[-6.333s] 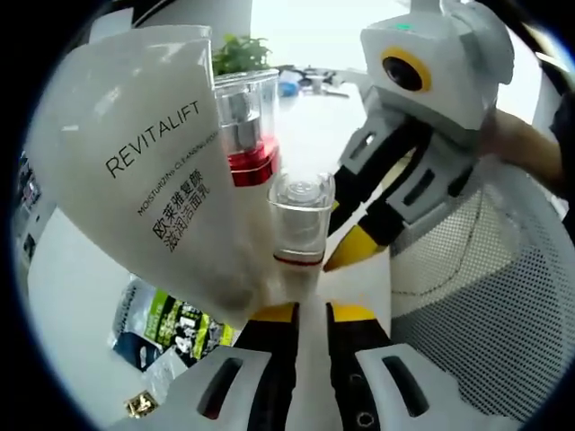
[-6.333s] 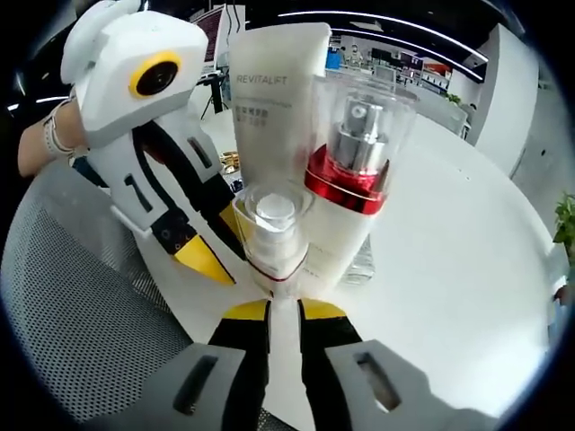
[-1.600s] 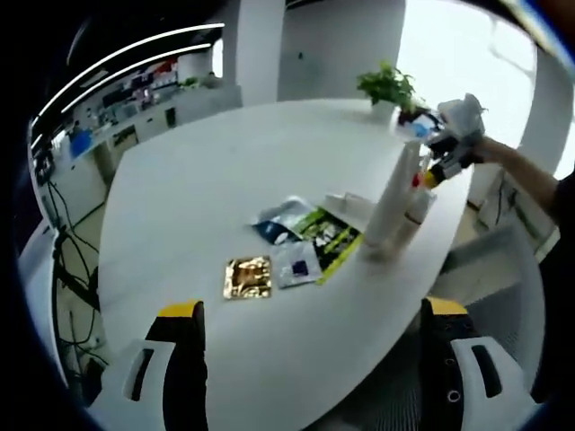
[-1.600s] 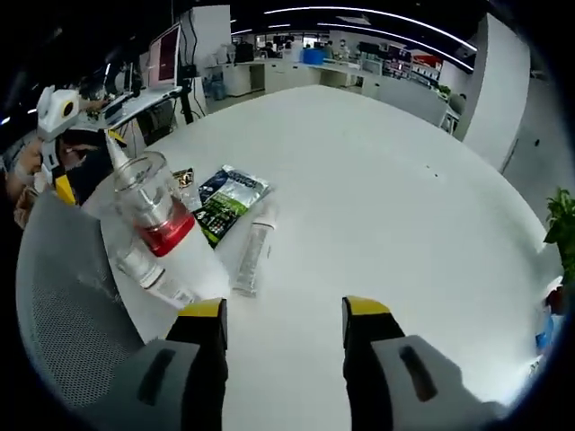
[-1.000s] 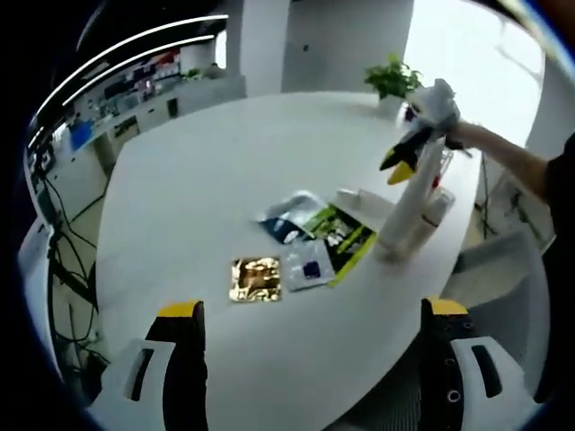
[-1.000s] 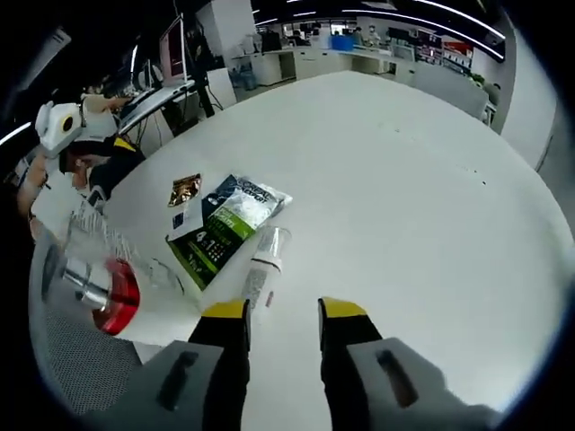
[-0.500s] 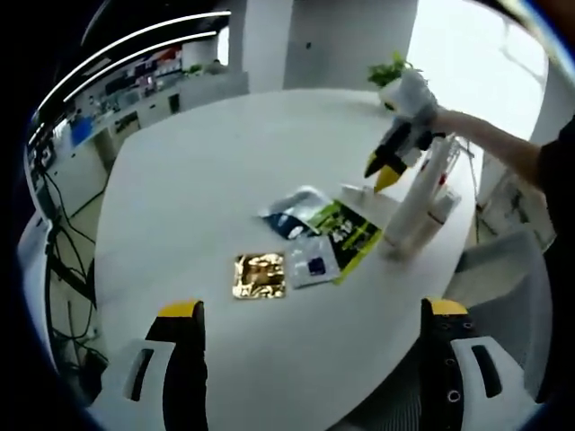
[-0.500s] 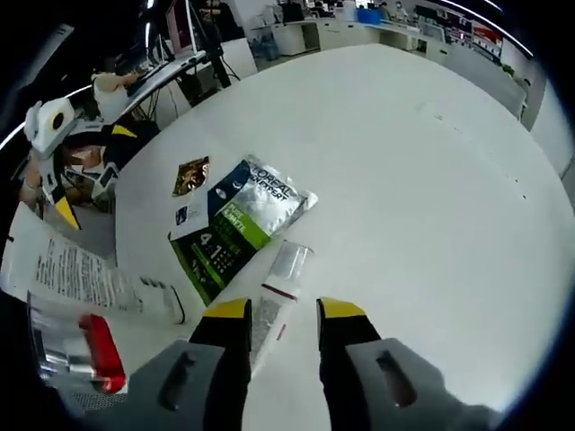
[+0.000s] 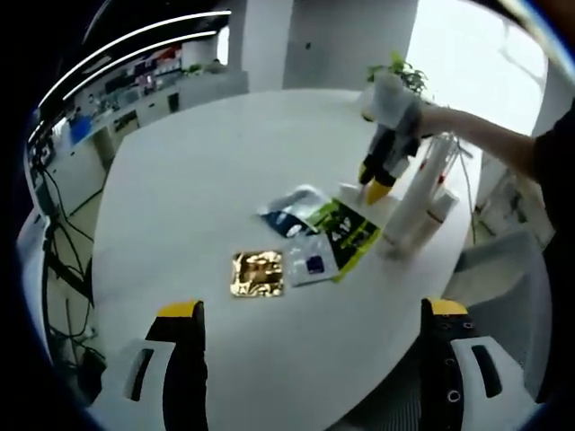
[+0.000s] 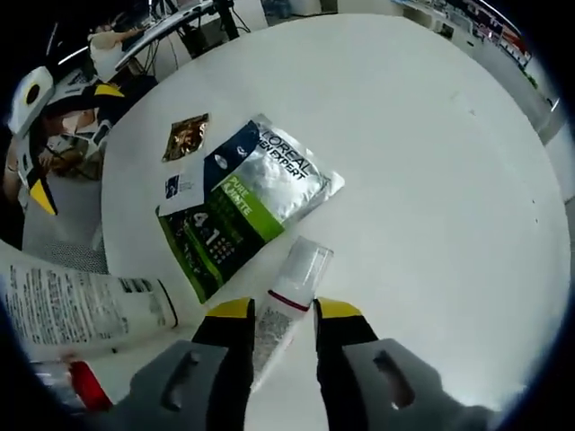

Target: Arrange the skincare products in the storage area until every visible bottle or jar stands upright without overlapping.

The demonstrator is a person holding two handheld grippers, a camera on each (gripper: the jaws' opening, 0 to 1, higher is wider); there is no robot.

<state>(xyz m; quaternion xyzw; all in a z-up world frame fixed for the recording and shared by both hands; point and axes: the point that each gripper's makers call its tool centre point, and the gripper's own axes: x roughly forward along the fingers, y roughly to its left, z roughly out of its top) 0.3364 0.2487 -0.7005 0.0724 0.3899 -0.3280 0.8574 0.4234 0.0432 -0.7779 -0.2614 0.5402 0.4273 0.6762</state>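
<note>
A small bottle with a clear cap [image 10: 294, 283] lies on the white table [image 10: 431, 180]. My right gripper [image 10: 283, 310] is open and low over it, one jaw on either side of its body. In the left gripper view the right gripper [image 9: 372, 187] points down at that lying bottle [image 9: 349, 192]. Just right of it stand a tall white tube [image 9: 415, 193] and a red-collared pump bottle [image 9: 442, 184], close together near the table edge. The tube [image 10: 81, 305] and the red-collared bottle [image 10: 85, 384] also appear at the lower left of the right gripper view. My left gripper [image 9: 313, 310] hangs wide open, far back, holding nothing.
A green and silver sachet pack [image 10: 247, 211], a small white and blue sachet [image 9: 310, 265] and a gold sachet [image 9: 254, 272] lie flat beside the bottles. A potted plant [image 9: 402, 67] stands at the far edge. A person's arm [image 9: 485, 139] reaches in behind the right gripper.
My right gripper has dropped towards the lying small bottle, and its jaws now sit on either side of it. The left gripper has stayed where it was, open.
</note>
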